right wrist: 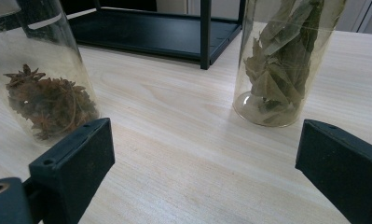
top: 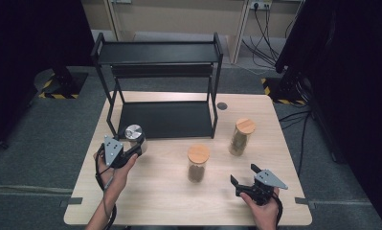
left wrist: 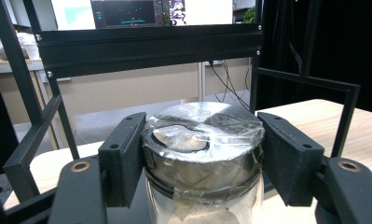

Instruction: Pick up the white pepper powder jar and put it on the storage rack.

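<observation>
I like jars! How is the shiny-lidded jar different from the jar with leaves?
The shiny-lidded jar has a metal lid; the leaf jar has a wooden one. The first is clamped in the left gripper by the rack; the leaf jar stands free. Both are clear glass.

Beyond my jaws the light wooden table point(top: 169, 191) stands on grey carpet point(top: 50, 139). Past its far edge runs a beige wall with white uprights point(top: 237, 28) and a power socket point(top: 260, 5) from which black cables point(top: 265, 33) hang. Black curtains point(top: 30, 33) close off both sides, with yellow-and-black hazard tape point(top: 59, 95) marking stand bases on the floor. Ahead of my left jaws, screens point(left wrist: 127, 11) glow in the room behind.
</observation>
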Demonstrator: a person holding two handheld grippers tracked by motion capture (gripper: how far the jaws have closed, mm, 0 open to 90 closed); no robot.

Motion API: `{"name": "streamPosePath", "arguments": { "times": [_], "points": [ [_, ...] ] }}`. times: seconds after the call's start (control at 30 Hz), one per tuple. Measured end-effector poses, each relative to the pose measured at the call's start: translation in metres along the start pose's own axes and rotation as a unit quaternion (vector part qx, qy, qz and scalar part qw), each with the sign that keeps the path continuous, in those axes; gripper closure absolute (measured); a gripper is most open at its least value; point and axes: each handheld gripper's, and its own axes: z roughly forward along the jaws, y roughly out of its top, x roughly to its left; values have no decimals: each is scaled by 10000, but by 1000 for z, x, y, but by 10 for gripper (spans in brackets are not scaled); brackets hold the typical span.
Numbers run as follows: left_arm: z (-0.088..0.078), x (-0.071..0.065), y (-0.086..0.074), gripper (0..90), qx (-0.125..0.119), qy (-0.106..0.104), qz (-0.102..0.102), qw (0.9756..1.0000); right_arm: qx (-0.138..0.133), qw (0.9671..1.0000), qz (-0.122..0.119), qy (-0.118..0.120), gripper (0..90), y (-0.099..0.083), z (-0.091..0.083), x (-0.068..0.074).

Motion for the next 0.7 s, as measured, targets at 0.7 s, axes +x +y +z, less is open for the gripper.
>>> {"name": "streamPosePath", "arguments": {
  "times": [0.7],
  "points": [
    [27,9,6,351,-6,270,137,9995,-12,10000,15,13,45,0,0,0]
  ]
}}
